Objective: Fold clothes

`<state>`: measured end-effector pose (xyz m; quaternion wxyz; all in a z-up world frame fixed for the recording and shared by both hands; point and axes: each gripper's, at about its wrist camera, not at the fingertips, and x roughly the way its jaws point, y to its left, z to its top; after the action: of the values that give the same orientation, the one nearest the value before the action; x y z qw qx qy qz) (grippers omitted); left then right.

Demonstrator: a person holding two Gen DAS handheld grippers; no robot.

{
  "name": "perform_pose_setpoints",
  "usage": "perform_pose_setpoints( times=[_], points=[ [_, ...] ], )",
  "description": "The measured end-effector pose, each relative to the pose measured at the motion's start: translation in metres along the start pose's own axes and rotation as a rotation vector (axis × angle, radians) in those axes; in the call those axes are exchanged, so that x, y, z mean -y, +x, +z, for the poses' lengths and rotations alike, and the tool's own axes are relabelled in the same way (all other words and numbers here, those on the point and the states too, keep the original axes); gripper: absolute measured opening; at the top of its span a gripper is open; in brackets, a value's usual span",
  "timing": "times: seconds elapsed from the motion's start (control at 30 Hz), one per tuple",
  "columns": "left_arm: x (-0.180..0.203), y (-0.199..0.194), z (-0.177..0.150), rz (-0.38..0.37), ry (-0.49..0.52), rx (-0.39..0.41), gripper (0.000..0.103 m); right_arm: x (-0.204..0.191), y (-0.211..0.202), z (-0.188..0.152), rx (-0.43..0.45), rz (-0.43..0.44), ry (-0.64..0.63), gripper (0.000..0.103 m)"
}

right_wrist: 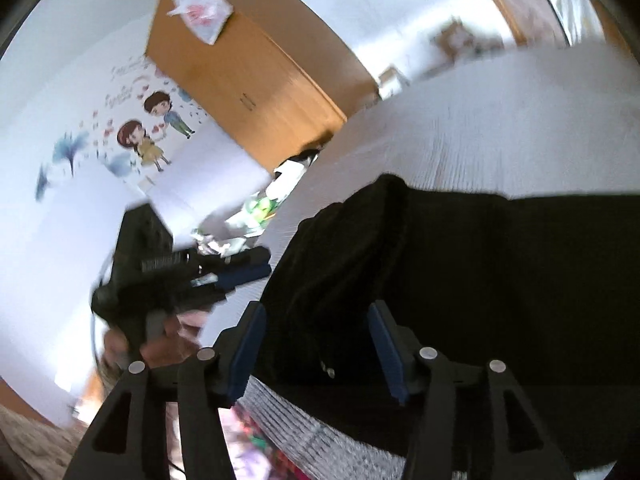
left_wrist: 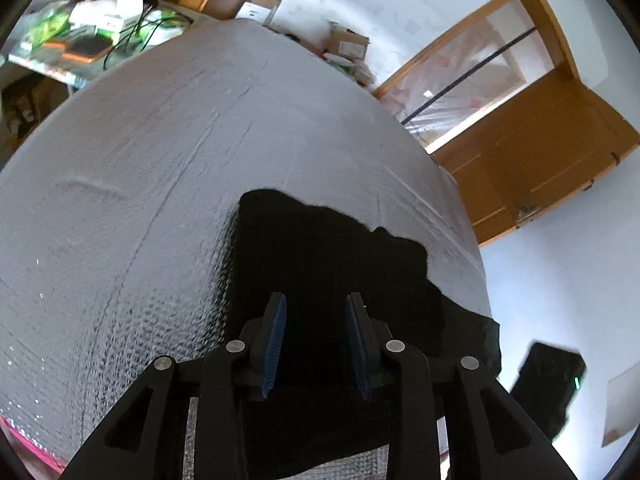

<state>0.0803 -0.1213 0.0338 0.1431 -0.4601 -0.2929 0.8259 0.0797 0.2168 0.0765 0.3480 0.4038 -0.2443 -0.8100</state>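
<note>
We see a black garment (left_wrist: 332,264) lying on a silvery sheet (left_wrist: 160,168) that covers the table; the sheet has a fine quilted, bubble-like texture and long shallow creases. The cloth is matte and soft, bunched into an uneven heap with a jagged far edge, and it sits near the sheet's right edge, where part of it hangs over.

Our left gripper (left_wrist: 316,320) hovers above the garment with its fingers spread, nothing between the ribbed blue pads (left_wrist: 276,340). In the right wrist view the right gripper (right_wrist: 316,328) also stands wide apart over the dark folds of the garment (right_wrist: 480,272), its pads (right_wrist: 384,344) empty. Whether either one touches the cloth, we cannot tell.

Beyond the table we see a wooden door (left_wrist: 532,152) standing ajar, cardboard boxes (left_wrist: 348,44) against the white wall, and a cluttered side table (left_wrist: 92,36) with cables. The right view shows a wooden wardrobe (right_wrist: 248,64) with a plastic bag (right_wrist: 202,12) on top, cartoon wall stickers (right_wrist: 148,132), and, at left, a blurred hand (right_wrist: 160,344) gripping the other black device.
</note>
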Motion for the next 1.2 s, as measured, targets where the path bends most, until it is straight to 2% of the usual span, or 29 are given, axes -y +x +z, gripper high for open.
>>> perform_pose_setpoints(
  times=[0.17, 0.33, 0.43, 0.5, 0.63, 0.83, 0.9, 0.93, 1.0, 1.03, 1.2],
  points=[
    [-0.003, 0.005, -0.007, 0.027, 0.006, -0.01, 0.032, 0.035, 0.021, 0.017, -0.064, 0.046, 0.189, 0.058],
    [-0.003, 0.009, -0.009, 0.047, 0.021, -0.014, 0.032, 0.035, 0.038, 0.028, -0.097, 0.063, 0.204, 0.058],
    [-0.005, 0.013, -0.008, 0.054, 0.011, -0.019, 0.032, 0.03, 0.048, 0.03, -0.137, 0.033, 0.186, 0.057],
    [-0.006, 0.015, -0.008, 0.066, 0.016, -0.024, 0.032, 0.025, 0.049, 0.029, -0.153, 0.008, 0.159, 0.05],
    [-0.006, 0.022, -0.008, 0.073, 0.012, -0.033, 0.032, 0.006, 0.042, 0.028, -0.12, -0.075, 0.063, 0.021],
    [-0.009, 0.021, -0.012, 0.064, 0.007, -0.034, 0.032, -0.019, 0.013, 0.025, -0.027, -0.131, -0.042, 0.014],
    [-0.01, 0.019, -0.013, 0.07, 0.003, -0.032, 0.032, -0.025, 0.002, 0.023, 0.011, -0.141, -0.063, 0.01],
    [-0.01, 0.018, -0.013, 0.072, 0.001, -0.03, 0.032, -0.028, -0.004, 0.023, 0.029, -0.146, -0.073, 0.0],
    [-0.008, 0.016, -0.014, 0.065, 0.006, -0.026, 0.032, -0.035, -0.015, 0.021, 0.067, -0.155, -0.094, 0.0],
    [-0.007, 0.016, -0.014, 0.064, 0.009, -0.025, 0.032, -0.035, -0.018, 0.021, 0.073, -0.156, -0.095, 0.0],
    [-0.006, 0.019, -0.016, 0.077, 0.006, -0.029, 0.032, -0.014, -0.004, 0.022, -0.004, -0.135, 0.013, 0.005]
  ],
)
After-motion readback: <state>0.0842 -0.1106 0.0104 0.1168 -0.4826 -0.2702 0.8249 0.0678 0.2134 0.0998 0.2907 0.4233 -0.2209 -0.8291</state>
